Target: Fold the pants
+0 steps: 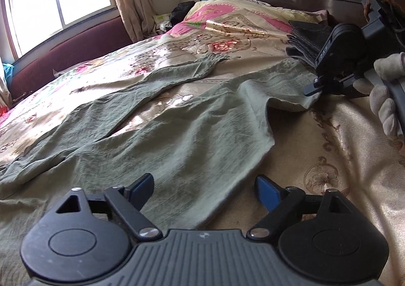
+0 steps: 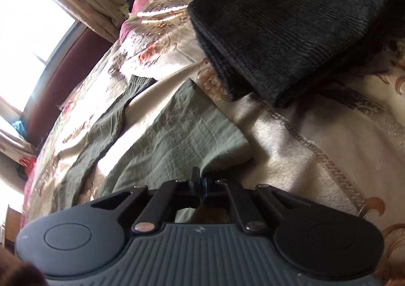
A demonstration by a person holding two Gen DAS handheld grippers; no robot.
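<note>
Green pants spread over the bed, legs splayed toward the headboard. Right gripper pinched shut on one leg's hem; left gripper wide apart, hovering over the cloth. Probably first fold: next, carry the hem across onto the other leg.

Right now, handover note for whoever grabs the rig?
Left tongs: open, empty, low over the pants near their waist end.
Right tongs: shut on a leg hem corner of the pants.
Pants: green, spread on the bed, legs splayed apart, wrinkled. A folded dark cloth lies past the hem, apart from it.
Done: the hem grip only; no fold yet.
Left: bring the legs together, then fold lengthwise.
</note>
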